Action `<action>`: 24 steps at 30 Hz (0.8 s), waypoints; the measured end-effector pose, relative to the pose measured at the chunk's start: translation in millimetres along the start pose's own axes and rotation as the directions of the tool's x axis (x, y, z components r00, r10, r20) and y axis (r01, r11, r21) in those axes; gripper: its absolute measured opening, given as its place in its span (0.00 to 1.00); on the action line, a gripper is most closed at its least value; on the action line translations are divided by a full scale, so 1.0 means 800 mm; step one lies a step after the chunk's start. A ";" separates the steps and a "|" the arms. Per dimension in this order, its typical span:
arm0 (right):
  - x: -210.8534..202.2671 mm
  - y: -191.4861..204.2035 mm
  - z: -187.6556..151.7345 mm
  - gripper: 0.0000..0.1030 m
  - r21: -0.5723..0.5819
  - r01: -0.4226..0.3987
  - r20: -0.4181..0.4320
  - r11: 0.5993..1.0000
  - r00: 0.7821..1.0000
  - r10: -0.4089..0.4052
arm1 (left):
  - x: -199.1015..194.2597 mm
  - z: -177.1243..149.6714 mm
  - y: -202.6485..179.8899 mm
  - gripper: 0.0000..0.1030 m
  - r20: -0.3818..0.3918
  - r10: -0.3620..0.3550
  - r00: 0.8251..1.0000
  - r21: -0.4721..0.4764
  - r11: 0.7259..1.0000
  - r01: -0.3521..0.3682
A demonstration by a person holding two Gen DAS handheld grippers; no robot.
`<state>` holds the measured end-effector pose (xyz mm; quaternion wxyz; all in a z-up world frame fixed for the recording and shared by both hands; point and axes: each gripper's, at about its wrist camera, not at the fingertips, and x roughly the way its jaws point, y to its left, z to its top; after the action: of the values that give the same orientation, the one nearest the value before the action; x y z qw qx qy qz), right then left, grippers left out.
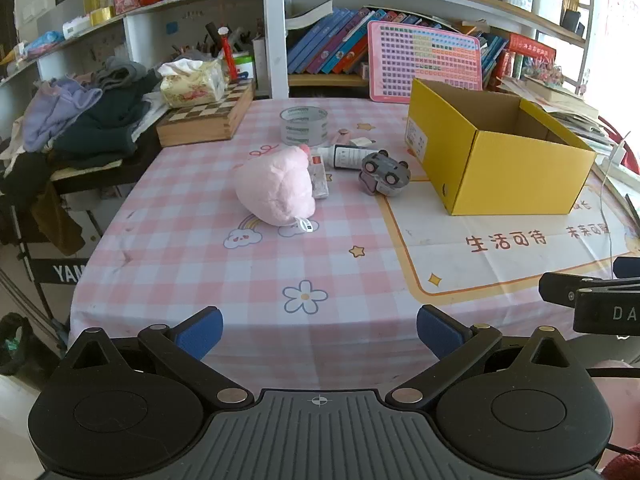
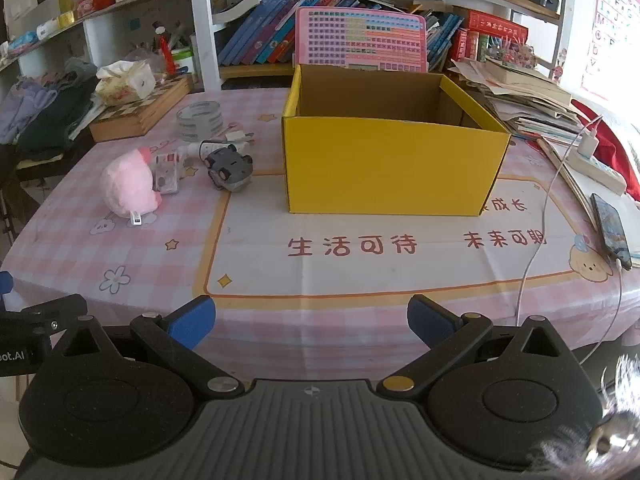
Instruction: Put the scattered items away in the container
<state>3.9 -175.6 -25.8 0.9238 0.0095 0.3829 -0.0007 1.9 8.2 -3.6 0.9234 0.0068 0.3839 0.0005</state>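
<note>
Clutter sits ahead and just left of the left gripper (image 1: 320, 330), whose jaws stand wide apart with nothing between them: the pink plush (image 1: 276, 188) nearest, then the toy car (image 1: 386, 172) and the tape roll (image 1: 304, 125) beyond it. From the right gripper (image 2: 311, 320), jaws equally spread and empty, the same pile lies far off to the left, while the yellow box (image 2: 392, 164) stands dead ahead on the desk (image 2: 360, 272). So the left hand looks better placed for the first pick, the plush.

chessboard box (image 1: 206, 118), tissue pack (image 1: 194, 82), phone (image 2: 611, 229)
</note>
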 end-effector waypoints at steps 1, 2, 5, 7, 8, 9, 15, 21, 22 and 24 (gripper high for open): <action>0.000 0.000 0.000 1.00 -0.001 0.002 0.000 1.000 1.000 -0.002 | 0.000 0.000 0.000 1.00 -0.003 0.004 1.000 0.002 1.000 -0.004; 0.000 0.000 0.000 1.00 -0.001 0.003 0.001 1.000 1.000 -0.003 | 0.001 0.000 0.001 1.00 -0.007 0.010 1.000 0.004 1.000 -0.010; -0.001 0.002 0.000 1.00 -0.002 0.007 0.006 1.000 1.000 -0.007 | 0.001 0.001 0.003 1.00 -0.011 0.014 1.000 0.000 1.000 -0.014; -0.001 0.002 0.000 1.00 -0.003 0.008 0.006 1.000 1.000 -0.008 | 0.000 0.000 0.006 1.00 -0.006 -0.002 1.000 -0.008 1.000 0.002; -0.001 0.002 0.000 1.00 -0.002 0.008 0.006 1.000 1.000 -0.008 | -0.001 0.000 0.007 1.00 -0.002 -0.007 1.000 -0.009 1.000 0.007; -0.001 0.002 0.000 1.00 -0.001 0.009 0.006 1.000 1.000 -0.009 | -0.001 0.000 0.007 1.00 0.001 -0.008 1.000 -0.008 1.000 0.008; -0.001 0.001 0.000 1.00 0.010 0.012 0.009 1.000 1.000 -0.012 | -0.004 0.001 0.006 1.00 0.013 -0.022 1.000 0.005 1.000 0.022; -0.002 0.003 0.002 1.00 0.004 0.002 0.013 1.000 1.000 -0.002 | -0.003 0.003 0.009 1.00 0.010 -0.072 0.997 0.000 0.997 0.072; -0.002 0.004 0.002 1.00 0.004 -0.006 0.015 1.000 1.000 0.006 | -0.003 0.003 0.009 1.00 0.012 -0.075 0.997 -0.002 0.997 0.075; -0.002 0.005 0.003 1.00 -0.001 -0.022 0.014 1.000 1.000 0.022 | -0.003 0.002 0.010 1.00 0.017 -0.078 0.997 -0.005 0.997 0.079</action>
<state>4.5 -171.5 -22.9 0.9264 0.0136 0.3762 0.0096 1.6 15.8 -0.5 0.9259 -0.0110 0.3760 -0.0347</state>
